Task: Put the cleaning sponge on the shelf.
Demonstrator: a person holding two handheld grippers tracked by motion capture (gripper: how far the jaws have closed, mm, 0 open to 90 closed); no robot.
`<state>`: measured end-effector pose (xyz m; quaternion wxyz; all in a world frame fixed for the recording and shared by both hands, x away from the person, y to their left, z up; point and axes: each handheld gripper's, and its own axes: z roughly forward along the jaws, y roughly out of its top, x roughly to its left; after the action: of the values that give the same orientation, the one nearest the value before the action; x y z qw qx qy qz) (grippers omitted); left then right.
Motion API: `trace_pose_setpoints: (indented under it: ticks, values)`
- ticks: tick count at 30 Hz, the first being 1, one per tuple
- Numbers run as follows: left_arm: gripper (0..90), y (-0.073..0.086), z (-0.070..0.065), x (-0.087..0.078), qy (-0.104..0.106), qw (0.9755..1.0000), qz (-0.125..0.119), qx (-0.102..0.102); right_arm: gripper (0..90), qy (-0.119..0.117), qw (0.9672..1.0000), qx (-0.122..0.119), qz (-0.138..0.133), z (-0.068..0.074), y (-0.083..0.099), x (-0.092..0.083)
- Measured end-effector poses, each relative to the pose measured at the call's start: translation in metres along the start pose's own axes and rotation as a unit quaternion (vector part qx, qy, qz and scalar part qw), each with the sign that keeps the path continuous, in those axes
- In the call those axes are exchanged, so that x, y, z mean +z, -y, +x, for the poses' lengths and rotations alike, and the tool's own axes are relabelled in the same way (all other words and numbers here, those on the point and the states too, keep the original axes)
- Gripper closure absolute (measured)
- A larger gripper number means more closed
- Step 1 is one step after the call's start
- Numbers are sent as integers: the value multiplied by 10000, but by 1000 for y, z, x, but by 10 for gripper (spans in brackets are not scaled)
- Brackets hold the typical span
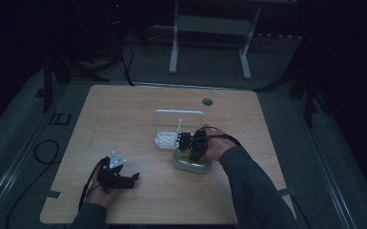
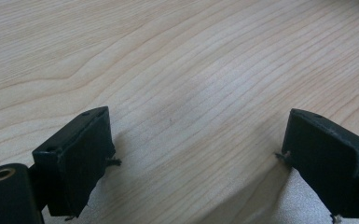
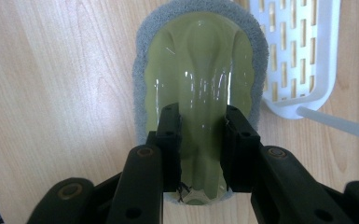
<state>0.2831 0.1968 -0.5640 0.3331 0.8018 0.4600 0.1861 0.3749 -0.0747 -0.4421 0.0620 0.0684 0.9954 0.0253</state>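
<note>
The table (image 2: 177,60) is light wood with wavy grain lines, and its top looks smooth and matt. The scrubber (image 3: 198,70) has a clear green plastic top that is glossy, with little white shines on it. Around its edge runs a grey sponge pad (image 3: 142,42) that looks rough and fuzzy. The rack (image 3: 303,56) beside it is white plastic, smooth, with rows of small slots. The right gripper (image 3: 200,140) is black and matt, like hard plastic, with round metal pins in its arms. The left gripper (image 2: 196,154) has black matt pads with worn edges and thin threads hanging off. The person's sleeve (image 1: 255,186) is dark cloth
</note>
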Motion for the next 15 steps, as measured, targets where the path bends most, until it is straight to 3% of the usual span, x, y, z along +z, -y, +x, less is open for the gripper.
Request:
trace_pose_setpoints:
  ticks: [15]
  values:
    - [87,0,0,0,0,10000,-1,-2,716,128,9996,-190,-146,-1,-6,-1]
